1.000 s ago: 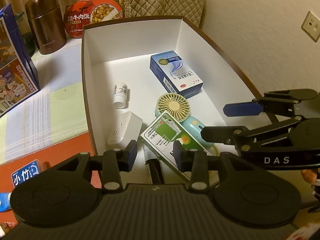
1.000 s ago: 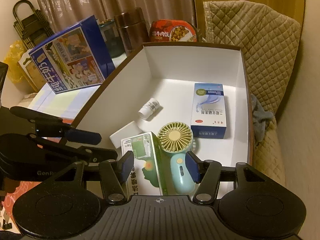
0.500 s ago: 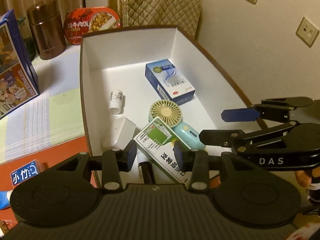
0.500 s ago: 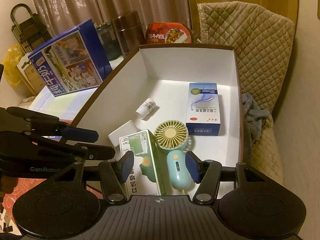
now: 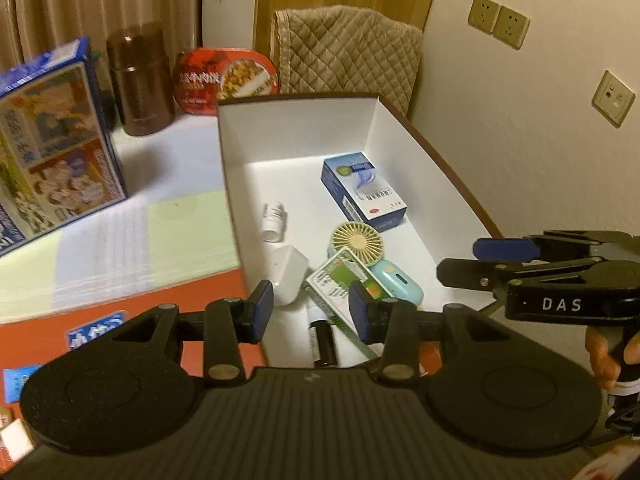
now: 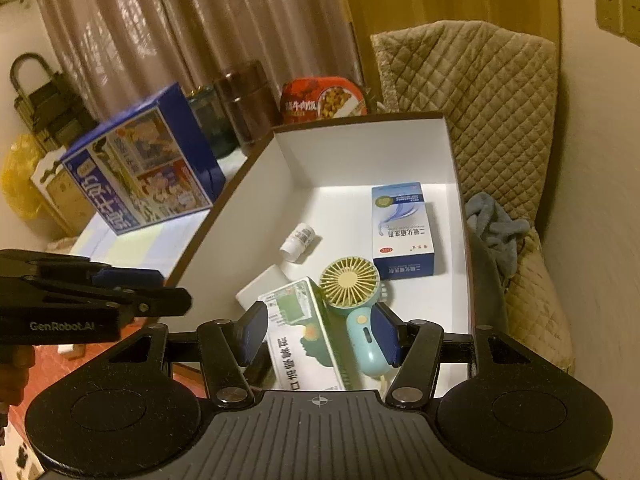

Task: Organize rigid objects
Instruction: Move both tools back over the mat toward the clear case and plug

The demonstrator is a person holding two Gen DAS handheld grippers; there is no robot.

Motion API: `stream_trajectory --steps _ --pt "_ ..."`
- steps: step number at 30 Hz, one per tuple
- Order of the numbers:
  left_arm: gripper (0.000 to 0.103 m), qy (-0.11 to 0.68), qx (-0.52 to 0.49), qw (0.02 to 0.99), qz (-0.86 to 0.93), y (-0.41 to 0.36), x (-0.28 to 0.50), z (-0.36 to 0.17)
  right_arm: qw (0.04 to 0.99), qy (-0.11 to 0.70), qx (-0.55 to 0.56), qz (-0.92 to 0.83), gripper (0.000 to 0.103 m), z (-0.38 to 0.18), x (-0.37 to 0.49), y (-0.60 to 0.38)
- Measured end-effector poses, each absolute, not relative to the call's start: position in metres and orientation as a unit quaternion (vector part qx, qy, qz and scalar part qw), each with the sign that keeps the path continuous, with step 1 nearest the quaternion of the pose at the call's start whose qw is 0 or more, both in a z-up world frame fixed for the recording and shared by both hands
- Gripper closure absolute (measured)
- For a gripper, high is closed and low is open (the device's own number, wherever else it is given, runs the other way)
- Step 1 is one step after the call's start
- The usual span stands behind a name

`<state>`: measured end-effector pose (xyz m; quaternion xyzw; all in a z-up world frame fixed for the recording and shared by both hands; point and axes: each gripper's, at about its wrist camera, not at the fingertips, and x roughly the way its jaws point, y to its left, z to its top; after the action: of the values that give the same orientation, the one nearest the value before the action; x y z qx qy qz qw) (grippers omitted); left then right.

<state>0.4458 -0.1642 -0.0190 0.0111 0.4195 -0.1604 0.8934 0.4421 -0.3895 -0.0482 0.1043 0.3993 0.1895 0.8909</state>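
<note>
STATE: left gripper [image 5: 311,309] and right gripper [image 6: 320,336] both apart, empty, above white box [image 5: 296,132] | ITEMS: green carton [image 6: 308,340] and fan [image 6: 352,292] inside box, near end | RISK: carton leans on fan; nudging either may topple both.

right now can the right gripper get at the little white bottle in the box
Probably yes. The right gripper hangs open and empty above the box's near end; the white bottle lies uncovered on the floor. The fan and green carton lie nearer but do not cover it.
</note>
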Motion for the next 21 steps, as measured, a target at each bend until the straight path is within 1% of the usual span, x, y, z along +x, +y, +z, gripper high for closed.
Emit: stream_trajectory --steps 12,21 --pt "0.066 0.412 0.004 0.897 -0.160 -0.107 0.408 -0.002 0.902 0.379 0.124 0.168 0.049 -0.025 0.390 -0.354" --pt "0.066 0.405 -0.004 0.902 -0.149 -0.059 0.377 0.000 0.895 0.385 0.126 0.186 0.049 -0.025 0.362 -0.305"
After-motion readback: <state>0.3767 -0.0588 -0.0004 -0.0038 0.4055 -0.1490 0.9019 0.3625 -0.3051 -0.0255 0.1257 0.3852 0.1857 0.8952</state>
